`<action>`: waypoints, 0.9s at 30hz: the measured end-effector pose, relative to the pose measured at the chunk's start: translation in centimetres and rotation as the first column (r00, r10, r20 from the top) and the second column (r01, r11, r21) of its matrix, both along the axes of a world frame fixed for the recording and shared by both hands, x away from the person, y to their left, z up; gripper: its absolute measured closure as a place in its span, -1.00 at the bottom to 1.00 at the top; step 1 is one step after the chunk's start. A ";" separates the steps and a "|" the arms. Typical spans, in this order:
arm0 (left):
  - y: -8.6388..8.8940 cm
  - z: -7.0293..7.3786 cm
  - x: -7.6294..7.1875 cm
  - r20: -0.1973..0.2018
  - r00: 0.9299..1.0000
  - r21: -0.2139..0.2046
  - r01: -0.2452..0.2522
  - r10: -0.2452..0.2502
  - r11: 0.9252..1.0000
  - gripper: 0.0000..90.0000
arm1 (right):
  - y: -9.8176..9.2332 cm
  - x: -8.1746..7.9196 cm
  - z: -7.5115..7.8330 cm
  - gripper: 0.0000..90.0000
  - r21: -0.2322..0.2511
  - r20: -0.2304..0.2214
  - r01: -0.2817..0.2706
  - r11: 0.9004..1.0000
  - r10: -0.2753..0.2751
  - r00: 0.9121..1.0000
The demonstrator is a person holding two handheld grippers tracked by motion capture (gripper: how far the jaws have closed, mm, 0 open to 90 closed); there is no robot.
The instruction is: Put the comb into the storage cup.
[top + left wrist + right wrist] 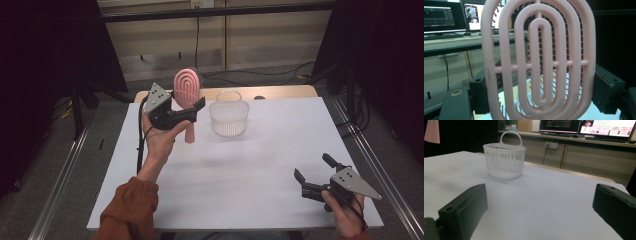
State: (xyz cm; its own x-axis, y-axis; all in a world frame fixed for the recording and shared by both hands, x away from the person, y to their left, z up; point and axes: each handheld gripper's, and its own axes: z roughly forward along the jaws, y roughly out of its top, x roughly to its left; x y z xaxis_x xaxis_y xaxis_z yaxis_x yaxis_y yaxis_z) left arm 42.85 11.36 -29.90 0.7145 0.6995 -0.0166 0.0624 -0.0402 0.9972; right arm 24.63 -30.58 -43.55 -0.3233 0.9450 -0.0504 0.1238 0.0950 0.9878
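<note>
A pink hairbrush point(187, 89) with an oval slotted head stands upright in the air at the left, its handle pointing down. My left gripper point(192, 106) is shut on it just below the head. In the left gripper view the brush head point(539, 60) rises close in front between both black jaws. A white slotted basket point(229, 116) with a loop handle stands on the white table point(260, 165), just right of the brush. My right gripper point(314, 167) rests at the table's near right corner, open and holding nothing, with the basket point(504, 160) ahead of it.
The table's wooden back edge point(280, 92) shows behind the basket. Dark curtains hang at both sides and cables run across the floor behind. Monitors point(599, 126) stand on a bench beyond the table.
</note>
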 end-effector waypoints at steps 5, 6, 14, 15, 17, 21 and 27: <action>-0.8 0.2 0.4 -0.001 1.000 0.003 0.009 -0.009 1.000 -0.55 | -0.1 0.0 0.0 -1.00 0.003 -0.001 -0.004 1.000 0.004 1.000; -1.3 0.2 0.5 0.001 1.000 0.001 0.013 -0.013 1.000 -0.55 | -0.1 0.0 0.0 -1.00 0.007 -0.002 -0.004 1.000 0.004 1.000; -2.7 0.5 1.5 0.009 1.000 -0.010 0.011 -0.011 1.000 -0.55 | 0.0 0.0 0.0 -1.00 0.008 0.000 -0.006 1.000 0.006 1.000; -2.8 0.5 1.6 0.011 1.000 -0.008 0.009 -0.009 1.000 -0.55 | -0.1 0.0 0.0 -1.00 0.009 0.001 -0.009 1.000 0.009 1.000; -3.0 0.5 1.9 0.006 1.000 -0.008 0.001 -0.001 1.000 -0.55 | -0.1 0.0 0.0 -1.00 0.012 0.005 -0.009 1.000 0.009 1.000; -3.3 0.7 2.6 0.008 1.000 -0.014 -0.003 0.003 1.000 -0.55 | -0.1 -0.1 0.0 -1.00 0.012 0.000 -0.007 1.000 0.007 1.000; -4.1 1.3 3.4 0.012 1.000 -0.050 -0.011 0.012 0.999 -0.55 | 0.0 0.0 0.0 -1.00 0.012 0.001 -0.011 1.000 0.011 1.000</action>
